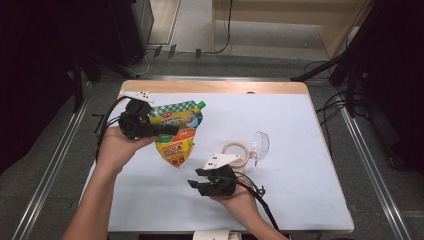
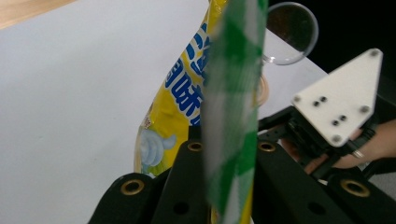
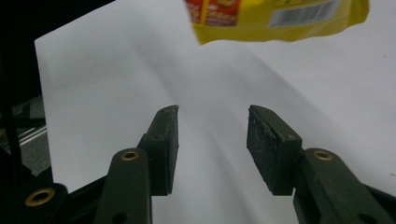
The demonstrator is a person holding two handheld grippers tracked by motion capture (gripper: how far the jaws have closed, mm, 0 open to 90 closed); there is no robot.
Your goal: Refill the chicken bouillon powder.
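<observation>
Left tongs (image 1: 167, 131) pinch a glossy, crinkled yellow-green pouch (image 1: 178, 135); right tongs (image 3: 212, 140) gape empty, rubbery pads bare.

We see the white table cover (image 1: 280, 130) lit brightly and evenly from above in the high view, while the room around it falls off into near black at both sides. Shadows under the hands are faint and soft-edged. In the left gripper view we find the green-checked edge of the pouch (image 2: 231, 116) smeared by blur, too close for focus, and the grey plate (image 2: 341, 100) nearly washed out. In the right gripper view the pads (image 3: 271, 149) look fairly sharp, the sheet behind them shows soft grey shading, and the far left corner goes dark.
</observation>
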